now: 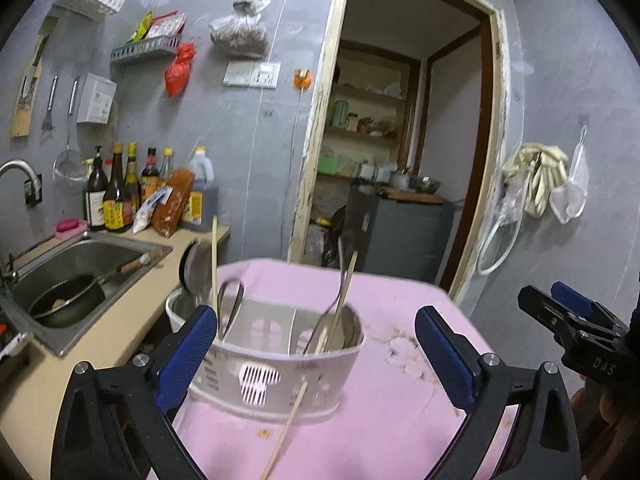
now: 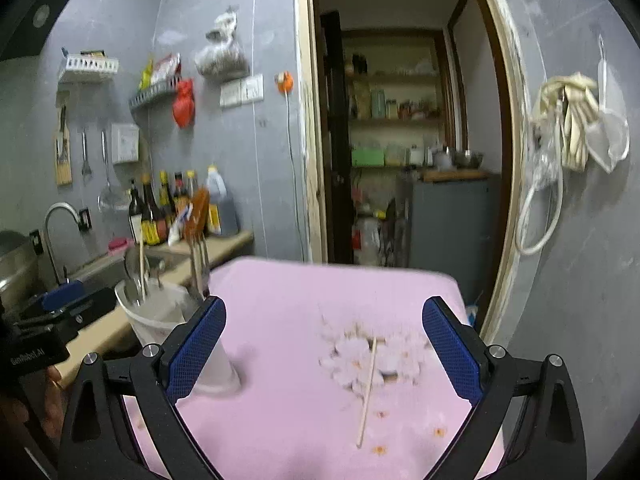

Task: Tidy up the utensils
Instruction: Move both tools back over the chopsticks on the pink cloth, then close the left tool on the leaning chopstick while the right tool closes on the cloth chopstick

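Utensil holder [image 1: 280, 364], frame centre on the pink bench [image 1: 400, 420], already carries several utensils; two chopsticks [image 2: 368, 392] [image 1: 286, 428] remain loose. Left gripper [image 1: 316, 360] and right gripper [image 2: 324, 352] stand wide, empty.

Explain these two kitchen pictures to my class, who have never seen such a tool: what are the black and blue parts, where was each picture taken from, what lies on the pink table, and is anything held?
No robot here: a person holds a hand tool with two jaws in each hand, and a camera on each tool looks forward along its blue pads. One picture comes from the left gripper, the other from the right gripper.

On the pink table stands a white utensil holder with metal utensils and chopsticks in it. One chopstick leans against its front; another chopstick lies loose on the cloth.

Both tools stand open. Nothing is held.
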Available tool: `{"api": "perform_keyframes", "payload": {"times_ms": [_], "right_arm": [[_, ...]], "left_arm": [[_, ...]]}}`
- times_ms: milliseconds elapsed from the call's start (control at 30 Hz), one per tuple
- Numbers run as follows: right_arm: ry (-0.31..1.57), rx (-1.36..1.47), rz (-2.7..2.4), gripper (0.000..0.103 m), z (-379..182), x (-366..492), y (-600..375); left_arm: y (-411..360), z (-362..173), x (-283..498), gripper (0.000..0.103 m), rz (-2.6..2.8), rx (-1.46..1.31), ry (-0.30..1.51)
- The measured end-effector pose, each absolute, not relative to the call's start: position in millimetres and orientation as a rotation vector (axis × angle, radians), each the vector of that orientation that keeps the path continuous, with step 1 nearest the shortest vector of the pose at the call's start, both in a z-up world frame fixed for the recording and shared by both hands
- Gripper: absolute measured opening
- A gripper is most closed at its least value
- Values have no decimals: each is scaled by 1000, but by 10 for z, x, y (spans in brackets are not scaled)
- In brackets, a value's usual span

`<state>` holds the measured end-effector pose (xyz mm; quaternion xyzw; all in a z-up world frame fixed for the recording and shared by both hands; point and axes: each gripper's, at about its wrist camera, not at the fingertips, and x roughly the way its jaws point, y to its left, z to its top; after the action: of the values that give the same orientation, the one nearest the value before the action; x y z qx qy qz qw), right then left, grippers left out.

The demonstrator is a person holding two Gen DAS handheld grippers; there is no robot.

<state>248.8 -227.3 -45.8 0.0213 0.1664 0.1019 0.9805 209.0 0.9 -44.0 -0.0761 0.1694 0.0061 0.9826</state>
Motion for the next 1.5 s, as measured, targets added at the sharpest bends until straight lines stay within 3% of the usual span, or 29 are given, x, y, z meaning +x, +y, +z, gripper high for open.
{"api": "perform_keyframes", "payload": {"times_ms": [433, 500, 567, 600, 700, 767, 867, 1100, 1167, 1300, 1333, 1500], "right_arm": [[585, 73, 232, 96, -1123, 2856, -2459], [645, 93, 235, 93, -1240, 2910, -2470], [694, 101, 238, 78, -1340, 2947, -2461], [714, 103, 238, 77, -1390, 2961, -2452], [786, 103, 234, 70, -1547, 3019, -2407], [838, 102, 225, 58, -1652, 3057, -2384], [890, 108, 205, 48, -1773, 3117, -2359], [967, 116, 139, 35, -1926, 3236, -2344], [989, 125, 128, 25, -1983, 3245, -2337], [998, 127, 102, 13, -2011, 3232, -2317], [999, 123, 96, 6, -2007, 3220, -2307], [1014, 143, 102, 4, -1989, 3144, -2272]], "left_arm": [[-58, -931, 2269, 100, 70, -162, 562], [-49, -999, 2305, 100, 74, -169, 596], [-55, -1047, 2326, 97, 75, -174, 618], [-52, -1079, 2343, 96, 75, -177, 633], [-31, -1159, 2397, 88, 73, -193, 675], [-26, -1197, 2426, 82, 73, -201, 696], [-2, -1252, 2484, 71, 67, -213, 732], [9, -1352, 2610, 50, 40, -224, 816], [-1, -1382, 2646, 40, 42, -217, 842], [-22, -1422, 2703, 34, 47, -204, 880], [-20, -1421, 2709, 31, 50, -201, 884], [25, -1406, 2721, 10, 54, -175, 916]]}}
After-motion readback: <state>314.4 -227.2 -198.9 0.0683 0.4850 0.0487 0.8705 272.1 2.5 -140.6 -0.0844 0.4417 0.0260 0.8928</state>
